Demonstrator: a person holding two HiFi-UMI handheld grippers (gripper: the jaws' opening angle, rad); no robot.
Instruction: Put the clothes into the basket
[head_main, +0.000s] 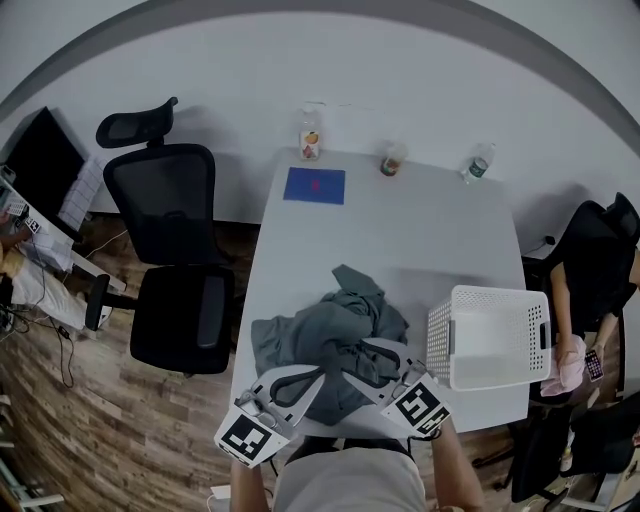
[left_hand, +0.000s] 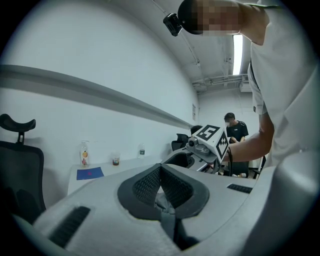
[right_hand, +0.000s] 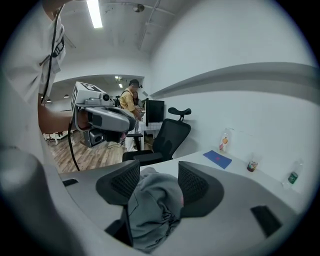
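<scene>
A person stands at the near edge of a white tabletop (head_main: 400, 230) with a hand-held gripper in each hand, both over a rumpled heap of grey clothes (head_main: 340, 325). The heap lies on the tabletop near that edge, just left of the basket (head_main: 440, 345) and wholly outside it. The white, perforated basket stands upright at the tabletop's right side, with nothing to be seen inside it. The left hand-held gripper (left_hand: 160, 170) has its jaws closed together, a bit of the grey cloth pinched between the pads. The right hand-held gripper (right_hand: 159, 170) has its jaws partly apart, with a thick fold of the same cloth bunched in the gap and hanging down below the pads; whether the pads press on it cannot be told. Along the far edge of the tabletop are a blue pad (head_main: 314, 185), a bottle (head_main: 310, 135), a cup (head_main: 392, 160) and a water bottle (head_main: 478, 165), all well apart from the heap. A black office chair (head_main: 170, 260) stands on the wood floor to the left, and another person (head_main: 590, 290) sits beyond the basket on the right.
</scene>
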